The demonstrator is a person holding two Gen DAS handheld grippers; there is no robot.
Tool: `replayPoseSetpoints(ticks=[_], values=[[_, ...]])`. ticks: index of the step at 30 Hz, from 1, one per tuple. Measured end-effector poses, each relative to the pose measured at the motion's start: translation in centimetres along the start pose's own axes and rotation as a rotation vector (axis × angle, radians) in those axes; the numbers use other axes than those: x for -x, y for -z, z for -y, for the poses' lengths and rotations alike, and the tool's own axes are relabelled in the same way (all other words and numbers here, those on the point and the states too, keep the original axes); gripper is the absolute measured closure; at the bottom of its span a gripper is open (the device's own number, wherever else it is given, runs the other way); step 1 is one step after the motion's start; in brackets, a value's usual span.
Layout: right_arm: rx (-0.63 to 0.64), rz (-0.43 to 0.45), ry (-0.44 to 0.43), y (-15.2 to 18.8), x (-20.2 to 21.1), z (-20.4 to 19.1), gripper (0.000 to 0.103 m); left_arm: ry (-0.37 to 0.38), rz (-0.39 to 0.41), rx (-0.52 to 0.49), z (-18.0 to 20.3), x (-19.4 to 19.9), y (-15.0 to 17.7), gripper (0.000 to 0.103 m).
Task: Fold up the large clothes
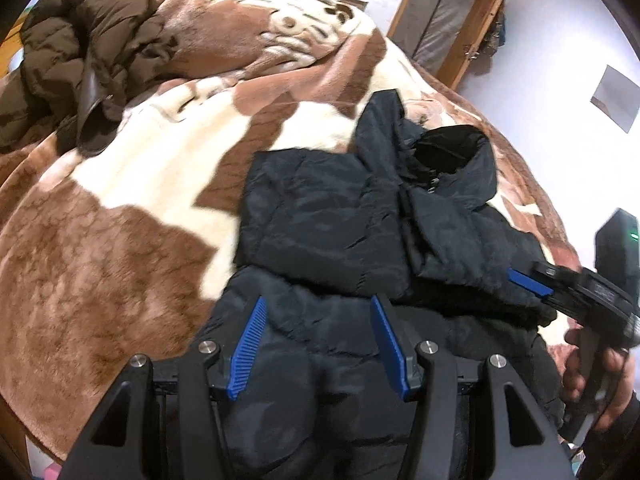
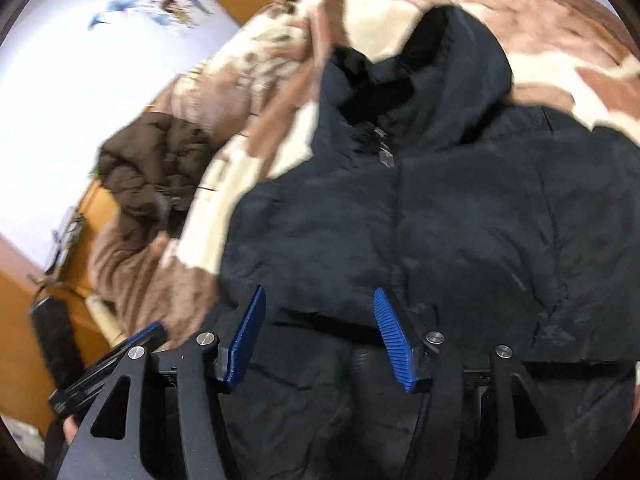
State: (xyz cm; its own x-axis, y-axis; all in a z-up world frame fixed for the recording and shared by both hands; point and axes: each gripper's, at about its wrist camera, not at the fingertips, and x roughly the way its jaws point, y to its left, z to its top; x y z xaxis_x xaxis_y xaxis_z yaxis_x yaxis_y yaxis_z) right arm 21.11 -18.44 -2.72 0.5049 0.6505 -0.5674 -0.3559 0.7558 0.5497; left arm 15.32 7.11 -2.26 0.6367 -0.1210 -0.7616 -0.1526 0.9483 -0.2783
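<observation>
Hovering over black jacket | left gripper and right gripper both spread, empty | sleeve folded at 10 o'clock | risk: puffy fill probably sprang fold open

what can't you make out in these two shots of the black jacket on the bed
- Black jacket hem: left wrist view, cut off by the bottom edge behind the left claw.
- Jacket zipper: right wrist view, motion blur.
- Brown coat: right wrist view, blurred; shape unclear.
- Blanket under the jacket: hidden.
</observation>
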Motion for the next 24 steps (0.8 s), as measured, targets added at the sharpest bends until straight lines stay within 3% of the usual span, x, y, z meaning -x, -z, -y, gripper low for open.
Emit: replayPoseSetpoints(ticks=[3, 7, 9, 10, 13, 16, 19, 24], values=[[0.050, 0.098, 0.080, -0.3, 3.8, 0.8, 0.046, 0.037, 0.009, -0.037, 2.2, -0.4, -1.1, 0.047], [-0.096, 0.191, 0.279, -1.2, 8.4, 7.8, 0.046, 0.087, 0.013, -0.116, 6.4, -2.2, -2.7, 0.047], [-0.159, 0.209, 0.378, -1.5, 9.6, 10.9, 0.056, 0.111, 0.005, -0.144, 8.5, -3.6, -3.4, 0.047], [-0.175, 0.210, 0.401, -1.6, 9.9, 11.9, 0.072, 0.125, 0.000, -0.160, 9.6, -4.3, -3.8, 0.047], [-0.153, 0.171, 0.445, -2.2, 8.3, 13.6, 0.076, 0.138, 0.001, -0.206, 12.3, -6.5, -4.7, 0.047], [-0.102, 0.068, 0.478, -2.3, 4.2, 14.3, 0.076, 0.110, -0.008, -0.238, 13.5, -9.2, -5.1, 0.047], [-0.112, 0.012, 0.487, -1.7, 1.1, 15.4, 0.076, 0.036, -0.078, -0.254, 13.1, -12.9, -4.6, 0.047], [-0.052, -0.013, 0.512, -1.9, -0.1, 14.9, 0.076, -0.016, -0.089, -0.253, 11.5, -15.5, -3.6, 0.046]])
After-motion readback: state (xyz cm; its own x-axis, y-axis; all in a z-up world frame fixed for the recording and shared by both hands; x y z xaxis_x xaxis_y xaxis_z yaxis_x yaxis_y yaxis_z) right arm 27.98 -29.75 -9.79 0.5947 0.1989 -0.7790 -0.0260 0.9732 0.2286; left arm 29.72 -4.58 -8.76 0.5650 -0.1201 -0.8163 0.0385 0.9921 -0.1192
